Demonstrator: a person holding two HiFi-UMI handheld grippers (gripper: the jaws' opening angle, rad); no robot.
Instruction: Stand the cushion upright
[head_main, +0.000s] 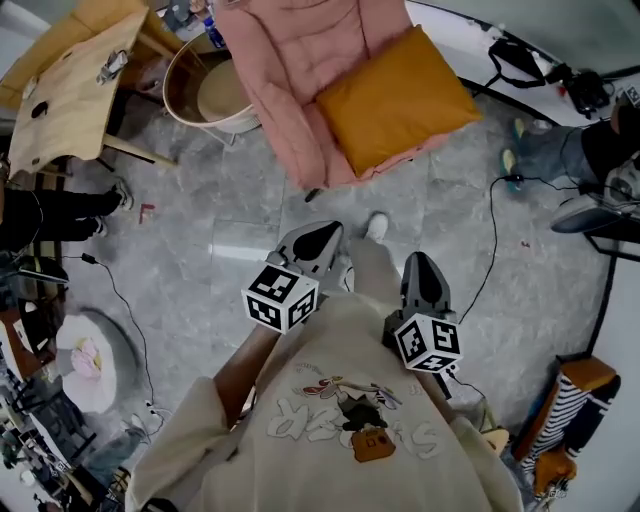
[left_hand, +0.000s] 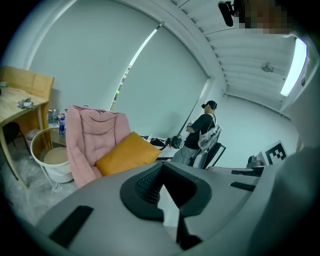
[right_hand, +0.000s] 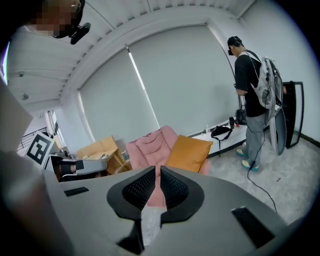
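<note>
Held close before the person, left gripper (head_main: 318, 238) and right gripper (head_main: 424, 268) are seen with jaws pressed together on nothing. The orange cushion (head_main: 395, 98) is leant on the pink chair (head_main: 290, 70), well apart from the 2 grippers, ahead of them.

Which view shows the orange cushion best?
The head view: the whole cushion shows from above, on the pink chair. Both gripper views show it smaller; the left gripper clips its lower edge in its own view.
</note>
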